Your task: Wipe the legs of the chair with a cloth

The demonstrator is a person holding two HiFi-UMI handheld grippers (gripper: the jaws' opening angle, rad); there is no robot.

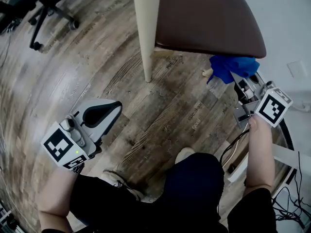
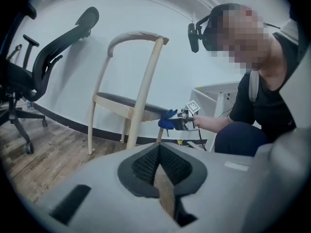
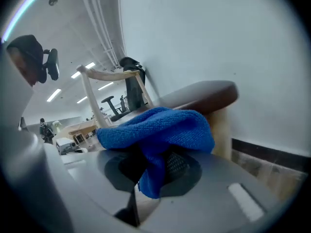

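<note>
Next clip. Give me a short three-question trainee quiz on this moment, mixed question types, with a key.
1. True or false: the left gripper holds the blue cloth.
2. Where is the cloth? A) on the floor B) beside a chair leg, just under the seat C) draped over the backrest
3. What dark furniture stands left of the wooden chair in the left gripper view?
Key: 1 false, the right gripper clamps it; 2 B; 3 a black office chair.

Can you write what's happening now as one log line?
right gripper: shut on blue cloth, by chair leg under seat | left gripper: shut, empty
</note>
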